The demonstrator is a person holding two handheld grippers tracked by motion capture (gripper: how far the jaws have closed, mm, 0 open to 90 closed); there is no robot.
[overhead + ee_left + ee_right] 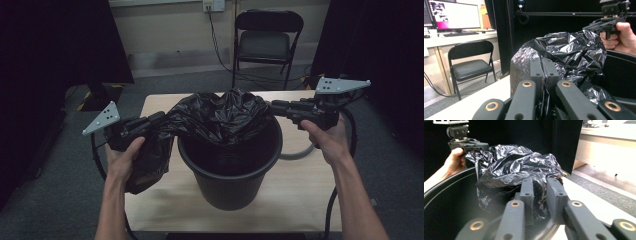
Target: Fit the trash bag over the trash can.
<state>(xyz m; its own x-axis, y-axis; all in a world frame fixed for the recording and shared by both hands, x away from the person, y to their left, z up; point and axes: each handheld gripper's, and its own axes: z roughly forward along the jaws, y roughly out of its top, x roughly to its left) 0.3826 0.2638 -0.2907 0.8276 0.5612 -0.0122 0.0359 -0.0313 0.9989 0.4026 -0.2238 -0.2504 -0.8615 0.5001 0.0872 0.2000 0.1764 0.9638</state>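
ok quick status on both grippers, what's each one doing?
Left gripper: shut on the black bin bag.
Right gripper: jaws slightly apart with bag film between them; grip cannot be told.

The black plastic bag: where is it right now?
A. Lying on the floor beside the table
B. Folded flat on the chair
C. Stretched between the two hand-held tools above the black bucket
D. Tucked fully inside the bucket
C: the black plastic bag spans from the left tool to the right tool, bunched over the open black bucket.
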